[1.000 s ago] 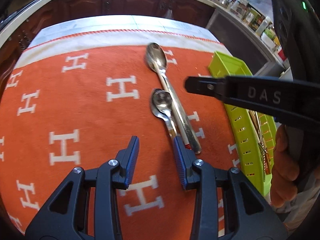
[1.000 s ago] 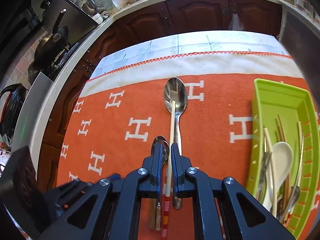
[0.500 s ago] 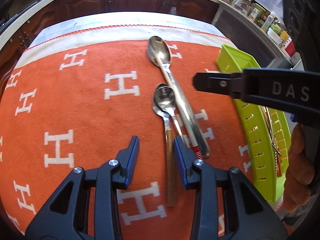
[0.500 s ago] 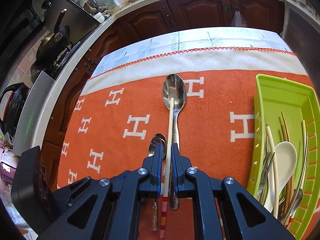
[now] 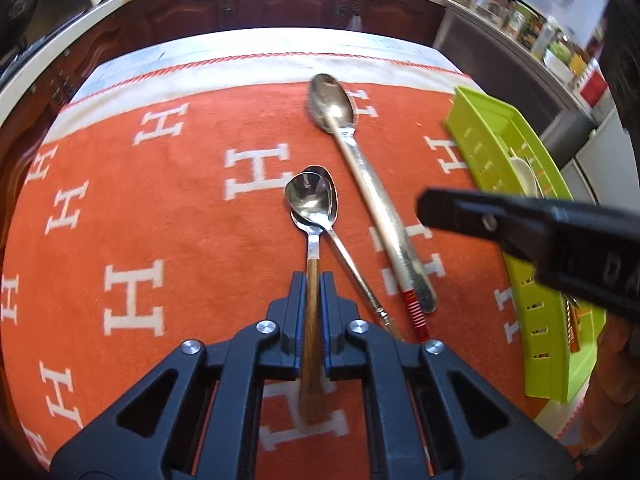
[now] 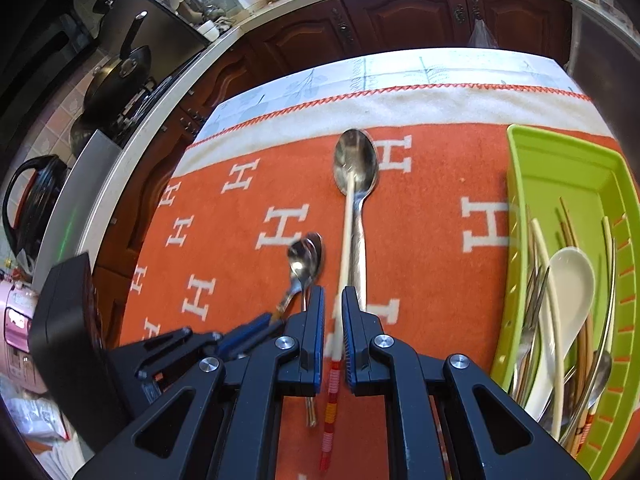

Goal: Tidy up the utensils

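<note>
Left tongs (image 5: pixel 313 298) newly round wooden-handled spoon (image 5: pixel 311 240)

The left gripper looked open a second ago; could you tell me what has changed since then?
The left gripper has just closed on the wooden-handled spoon. The right gripper stays shut on its red-striped chopstick. Big spoon and green tray are unmoved.

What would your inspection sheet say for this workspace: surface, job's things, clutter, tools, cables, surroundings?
Surface: orange cloth with white H letters.
Job's things: wooden-handled spoon, thin spoon, large spoon, white chopstick; green tray holding utensils.
Clutter: nothing seen.
Tools: left tool has just closed on the wooden-handled spoon; right tool shut on the chopstick.
Cables: nothing seen.
Surroundings: dark wood cabinets, pans.
</note>
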The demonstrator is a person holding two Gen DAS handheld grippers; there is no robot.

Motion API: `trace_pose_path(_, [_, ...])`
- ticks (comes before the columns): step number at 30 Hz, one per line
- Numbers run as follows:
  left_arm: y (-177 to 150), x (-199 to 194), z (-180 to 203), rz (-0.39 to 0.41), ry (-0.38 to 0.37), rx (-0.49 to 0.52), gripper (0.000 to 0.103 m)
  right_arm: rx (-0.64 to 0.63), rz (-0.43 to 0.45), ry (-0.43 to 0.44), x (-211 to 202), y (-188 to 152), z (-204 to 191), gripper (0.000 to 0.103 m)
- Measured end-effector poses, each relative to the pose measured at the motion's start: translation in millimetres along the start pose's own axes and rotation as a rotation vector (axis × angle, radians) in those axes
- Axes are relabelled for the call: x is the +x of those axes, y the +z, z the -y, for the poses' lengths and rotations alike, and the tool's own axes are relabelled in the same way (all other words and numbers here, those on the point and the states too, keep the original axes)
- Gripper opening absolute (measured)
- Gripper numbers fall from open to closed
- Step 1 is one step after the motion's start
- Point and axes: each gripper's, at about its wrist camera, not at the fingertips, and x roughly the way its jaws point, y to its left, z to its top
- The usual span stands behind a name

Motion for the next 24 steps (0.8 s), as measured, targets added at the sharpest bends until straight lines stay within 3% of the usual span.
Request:
trace_pose_path(12, [-22.2,-17.9,-50.2,0.000,-0.039,-0.101,0.004,-0.142,-0.088,0.045,30.8,-18.2,-50.8,0.009])
trace_pose_path(24, [-30.5,-25.4,-69.6,0.013,-0.090,-0.114,0.004,-0.311,-0.172,0.024,72.0,-15.1,-77.5,0.010])
